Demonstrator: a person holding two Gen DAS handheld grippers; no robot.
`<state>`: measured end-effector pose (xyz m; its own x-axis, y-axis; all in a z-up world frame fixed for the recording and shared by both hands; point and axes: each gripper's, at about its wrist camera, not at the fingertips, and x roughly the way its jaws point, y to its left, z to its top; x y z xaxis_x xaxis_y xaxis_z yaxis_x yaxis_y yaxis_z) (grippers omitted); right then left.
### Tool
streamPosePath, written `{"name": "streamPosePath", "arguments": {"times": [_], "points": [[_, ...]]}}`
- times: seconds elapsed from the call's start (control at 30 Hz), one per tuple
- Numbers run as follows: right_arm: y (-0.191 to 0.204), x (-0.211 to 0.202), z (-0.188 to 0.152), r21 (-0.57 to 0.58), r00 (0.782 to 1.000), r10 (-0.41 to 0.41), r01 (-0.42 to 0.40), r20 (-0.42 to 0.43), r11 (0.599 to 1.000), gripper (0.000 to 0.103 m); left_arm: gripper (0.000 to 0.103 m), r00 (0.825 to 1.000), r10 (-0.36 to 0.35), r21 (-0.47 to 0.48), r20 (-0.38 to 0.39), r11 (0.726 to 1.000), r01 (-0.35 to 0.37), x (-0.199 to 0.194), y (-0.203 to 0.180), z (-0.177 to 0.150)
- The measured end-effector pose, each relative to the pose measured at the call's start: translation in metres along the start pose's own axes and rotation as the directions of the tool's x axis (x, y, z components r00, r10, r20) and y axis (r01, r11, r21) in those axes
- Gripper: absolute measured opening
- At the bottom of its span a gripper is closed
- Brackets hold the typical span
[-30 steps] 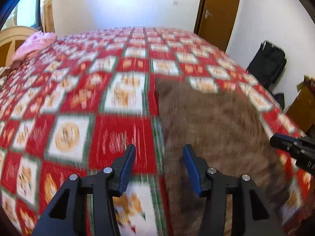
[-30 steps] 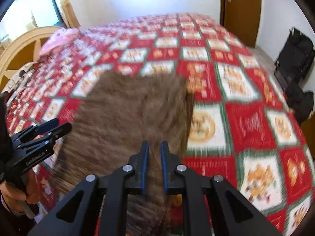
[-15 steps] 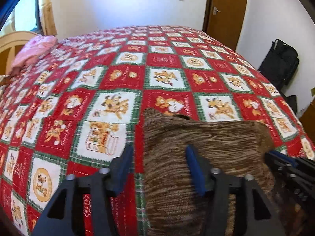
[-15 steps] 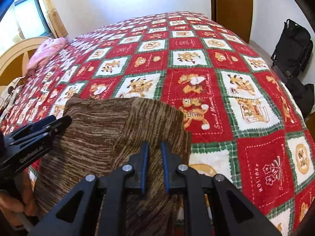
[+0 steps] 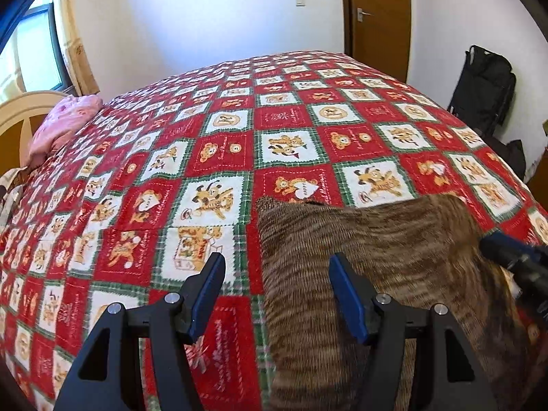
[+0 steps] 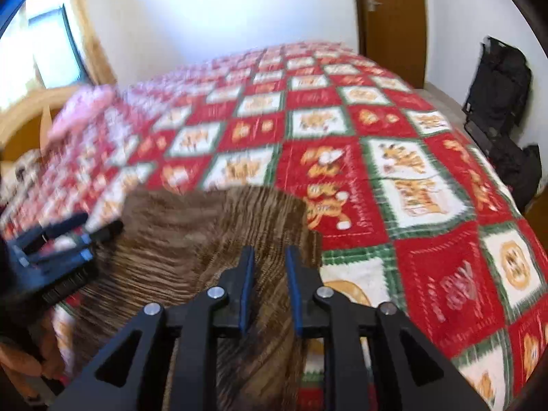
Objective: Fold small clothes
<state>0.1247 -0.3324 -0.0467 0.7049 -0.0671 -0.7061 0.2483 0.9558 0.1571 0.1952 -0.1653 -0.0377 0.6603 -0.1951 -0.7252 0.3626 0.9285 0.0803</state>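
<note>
Right gripper [image 6: 270, 260] now opening above brown garment [image 6: 191, 239]

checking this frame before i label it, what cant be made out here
- Brown knitted garment: near end cut off by both views' bottom edges, under the grippers.
- Right wrist view: motion blur smears the bedspread pattern.
- Right gripper: jaws opening over the knit; contact unclear.
</note>
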Motion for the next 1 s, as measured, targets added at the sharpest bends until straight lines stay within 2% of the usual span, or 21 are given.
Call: {"name": "streamPosePath", "arguments": {"times": [0.07, 0.13, 0.23, 0.33, 0.4, 0.47, 0.53, 0.63, 0.73, 0.77, 0.83, 1.0], "points": [[-0.001, -0.018, -0.002, 0.036, 0.999, 0.03, -0.031, 0.029, 0.999, 0.043, 0.064, 1.0, -0.028, -0.013, -0.002, 1.0, 0.028, -0.008, 0.005, -0.005], [-0.003, -0.037, -0.009, 0.056, 0.999, 0.025, -0.028, 0.048, 0.998, 0.052, 0.064, 0.998, -0.07, -0.053, 0.0, 0.996, 0.07, -0.017, 0.015, -0.013], [-0.008, -0.049, -0.021, 0.086, 0.999, 0.039, -0.042, 0.036, 0.995, 0.052, 0.064, 0.989, -0.145, -0.126, -0.013, 0.982, 0.142, -0.022, 0.027, -0.023], [-0.014, -0.051, -0.031, 0.131, 0.999, 0.033, -0.034, 0.011, 0.991, 0.052, 0.064, 0.972, -0.234, -0.196, 0.003, 0.953, 0.23, -0.028, 0.037, -0.031], [-0.017, -0.049, -0.033, 0.156, 0.999, 0.04, -0.04, 0.004, 0.987, 0.053, 0.064, 0.969, -0.249, -0.203, 0.008, 0.948, 0.245, -0.025, 0.036, -0.031], [-0.018, -0.043, -0.032, 0.174, 0.999, 0.054, -0.051, -0.011, 0.983, 0.053, 0.064, 0.969, -0.246, -0.212, -0.039, 0.949, 0.232, -0.014, 0.034, -0.03], [-0.016, -0.033, -0.029, 0.171, 0.998, 0.062, -0.057, -0.026, 0.984, 0.053, 0.064, 0.956, -0.287, -0.252, -0.069, 0.932, 0.261, -0.007, 0.034, -0.032], [-0.015, -0.021, -0.029, 0.16, 0.998, 0.027, -0.017, -0.057, 0.987, 0.055, 0.064, 0.938, -0.343, -0.284, -0.054, 0.906, 0.315, -0.004, 0.032, -0.035], [-0.02, -0.002, -0.036, 0.201, 0.992, 0.065, -0.043, -0.107, 0.979, 0.056, 0.064, 0.939, -0.33, -0.269, -0.099, 0.917, 0.294, 0.009, 0.024, -0.038], [-0.021, 0.001, -0.04, 0.208, 0.991, 0.079, -0.054, -0.111, 0.977, 0.058, 0.064, 0.935, -0.337, -0.281, -0.113, 0.913, 0.295, 0.014, 0.022, -0.041], [-0.019, 0.001, -0.041, 0.192, 0.992, 0.081, -0.062, -0.094, 0.98, 0.06, 0.067, 0.934, -0.345, -0.308, -0.091, 0.902, 0.303, 0.015, 0.023, -0.046], [-0.012, 0.003, -0.044, 0.139, 0.987, 0.13, -0.117, -0.095, 0.983, 0.061, 0.068, 0.956, -0.275, -0.222, -0.099, 0.943, 0.249, 0.015, 0.007, -0.044]]}}
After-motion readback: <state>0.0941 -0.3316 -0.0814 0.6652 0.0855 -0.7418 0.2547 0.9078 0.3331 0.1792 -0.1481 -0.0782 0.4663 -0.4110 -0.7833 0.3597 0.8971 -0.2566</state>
